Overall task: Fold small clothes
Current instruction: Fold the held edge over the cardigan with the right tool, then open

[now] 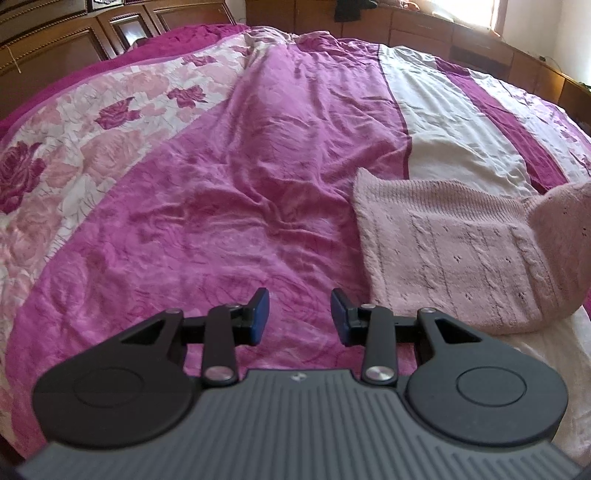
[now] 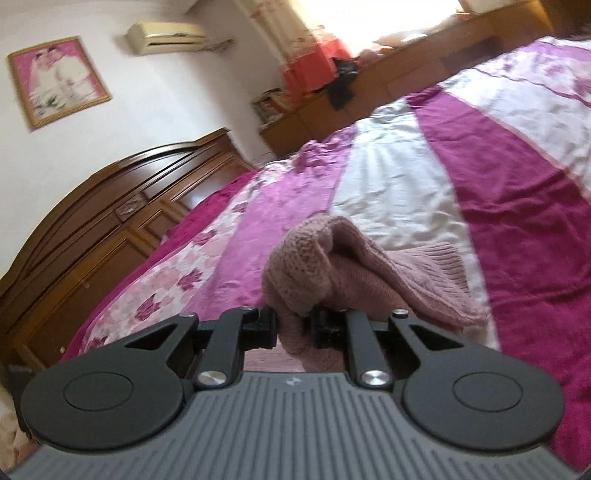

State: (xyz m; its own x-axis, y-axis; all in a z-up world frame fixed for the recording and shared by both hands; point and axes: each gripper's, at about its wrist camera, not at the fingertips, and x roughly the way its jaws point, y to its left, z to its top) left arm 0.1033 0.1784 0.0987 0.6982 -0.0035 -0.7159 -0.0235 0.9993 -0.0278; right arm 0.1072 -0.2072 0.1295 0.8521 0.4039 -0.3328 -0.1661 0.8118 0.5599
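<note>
Your left gripper (image 1: 300, 316) has its blue-padded fingers (image 1: 261, 306) spread apart with nothing between them, hanging over the wrinkled magenta-and-white floral bedspread (image 1: 229, 192). The pale pink cable-knit sweater (image 1: 461, 254) lies just off to its right on the bed, mostly flat, with its far right side lifted up in a bunch.

Your right gripper (image 2: 294, 326) is the one doing that: its fingers are pinched onto a gathered wad of the same pink knit (image 2: 314, 266), and the fabric bulges up above the jaws and droops down to the bedspread (image 2: 517, 206) on the right.

The right wrist view is pretty blurry. Behind the bed you can make out the dark carved wooden headboard (image 2: 110, 214), a gold-framed picture (image 2: 55, 79) on the wall and a cream wall air conditioner (image 2: 166, 35).
</note>
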